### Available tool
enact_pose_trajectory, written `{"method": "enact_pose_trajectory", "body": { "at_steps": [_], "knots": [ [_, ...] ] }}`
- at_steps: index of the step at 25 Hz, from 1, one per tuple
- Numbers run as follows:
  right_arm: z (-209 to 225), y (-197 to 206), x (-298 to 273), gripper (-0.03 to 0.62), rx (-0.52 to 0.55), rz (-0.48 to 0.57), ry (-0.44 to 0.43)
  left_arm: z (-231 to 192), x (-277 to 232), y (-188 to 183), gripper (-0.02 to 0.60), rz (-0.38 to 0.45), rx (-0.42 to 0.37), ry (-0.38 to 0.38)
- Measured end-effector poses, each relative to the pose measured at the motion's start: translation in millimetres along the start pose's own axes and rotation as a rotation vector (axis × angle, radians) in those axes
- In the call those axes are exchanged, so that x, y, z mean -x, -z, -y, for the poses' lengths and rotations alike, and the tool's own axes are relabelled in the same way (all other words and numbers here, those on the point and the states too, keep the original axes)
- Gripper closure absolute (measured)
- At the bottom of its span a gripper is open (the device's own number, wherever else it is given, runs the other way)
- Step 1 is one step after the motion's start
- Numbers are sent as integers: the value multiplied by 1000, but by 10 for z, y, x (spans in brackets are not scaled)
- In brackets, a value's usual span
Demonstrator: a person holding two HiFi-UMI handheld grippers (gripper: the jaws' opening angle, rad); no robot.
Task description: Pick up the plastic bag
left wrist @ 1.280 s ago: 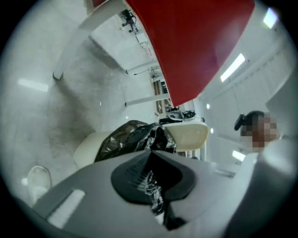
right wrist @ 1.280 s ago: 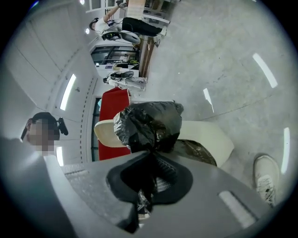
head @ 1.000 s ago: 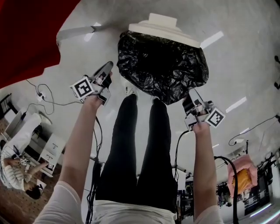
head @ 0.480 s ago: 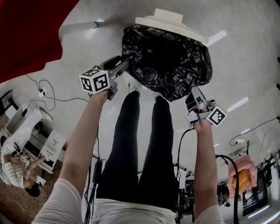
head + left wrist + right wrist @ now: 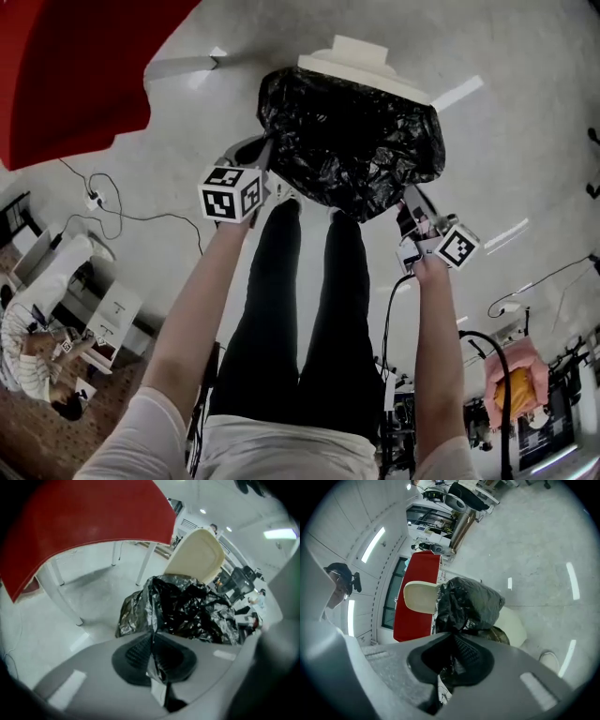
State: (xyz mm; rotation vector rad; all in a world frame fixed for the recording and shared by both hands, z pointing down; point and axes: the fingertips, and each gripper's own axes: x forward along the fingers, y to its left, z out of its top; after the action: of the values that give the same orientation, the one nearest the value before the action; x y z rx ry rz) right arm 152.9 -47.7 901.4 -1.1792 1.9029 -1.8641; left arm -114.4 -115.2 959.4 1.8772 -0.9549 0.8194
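Pinching the black plastic bag's (image 5: 352,131) film, the left gripper (image 5: 262,150) has just clamped shut. The right gripper (image 5: 410,199) is clenched on the opposite edge. The bag sits on a cream chair (image 5: 361,58), beside a red surface (image 5: 66,75).

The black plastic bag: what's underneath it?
A cream chair: its seat edge shows below the black plastic bag, its backrest behind. The bag covers most of the seat, and its own contents are hidden.

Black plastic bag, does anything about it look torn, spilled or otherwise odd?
Nothing stands out. The black plastic bag is crumpled but shows no tear or spill. The left claw has just closed on a fold of it, and the right claw is shut on its other side.
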Motion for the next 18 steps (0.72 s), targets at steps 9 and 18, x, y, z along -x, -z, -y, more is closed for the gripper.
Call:
{"method": "enact_pose_trajectory", "body": {
  "at_steps": [9, 18],
  "knots": [
    [-705, -118, 260, 594, 116, -65, 50, 568, 760, -219, 578, -8, -117, -3],
    [-1421, -146, 727, 594, 196, -106, 86, 1000, 1663, -469, 578, 24, -109, -41]
  ]
}}
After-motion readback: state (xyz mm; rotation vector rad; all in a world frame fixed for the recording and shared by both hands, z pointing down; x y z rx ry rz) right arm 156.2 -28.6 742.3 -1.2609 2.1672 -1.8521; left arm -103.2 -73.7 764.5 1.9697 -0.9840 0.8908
